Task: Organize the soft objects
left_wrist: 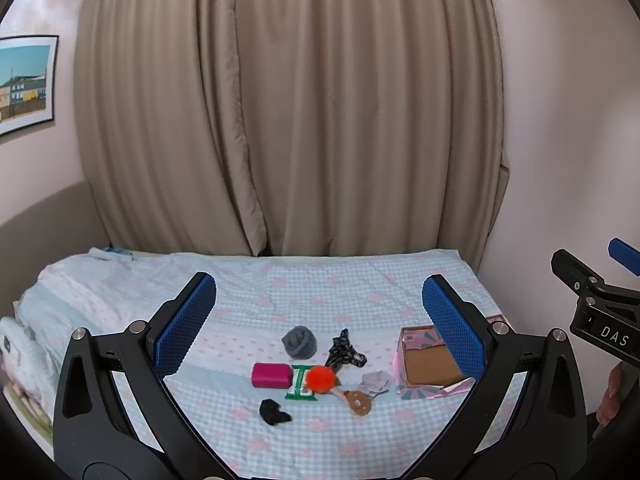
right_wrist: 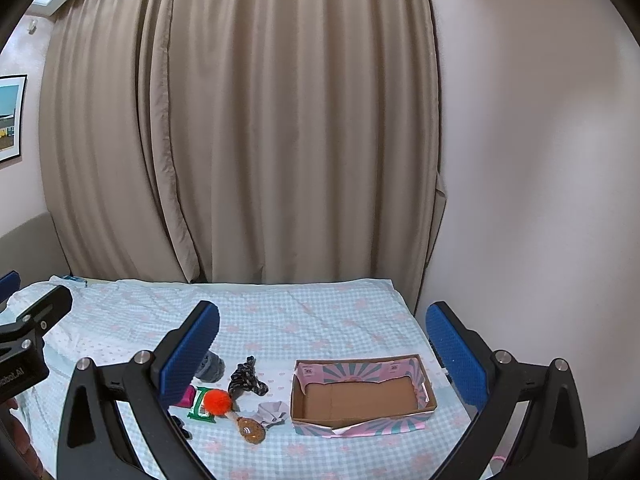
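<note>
The soft objects lie in a loose cluster on the blue-and-pink checked bed (right_wrist: 320,312), toward its near edge and well short of the curtain side. The cluster comprises a rolled grey sock (left_wrist: 299,343), a black-and-white patterned fabric piece (left_wrist: 344,351), a magenta rectangular pouch (left_wrist: 271,375), a green-and-white flat packet (left_wrist: 299,387), an orange fluffy pom-pom (left_wrist: 322,378) lying on the packet's edge, a brown cookie-shaped plush toy (left_wrist: 359,401), a pale grey crumpled cloth (left_wrist: 376,382) and a small black fabric wad (left_wrist: 273,412).

The cluster lies ahead of and below both tools, well apart from the fingers. In the left wrist view it sits centred between the left gripper (left_wrist: 320,332) fingers. In the right wrist view it sits toward the left finger of the right gripper (right_wrist: 322,354), which partly hides the sock and the pouch. Judge the left gripper the better aligned for the cluster. The plush toy's long axis appears to run diagonally, from near the pom-pom toward the near edge.

The open-topped cardboard box with pink-and-teal sunburst sides (right_wrist: 362,398) stands on the bed just beside the cluster, toward the bed's right edge. Its brown floor is bare; nothing lies inside. It is centred between the right gripper fingers, so judge the right gripper nearer the box.

Both pairs of fingers stand spread wide and grip nothing.
</note>
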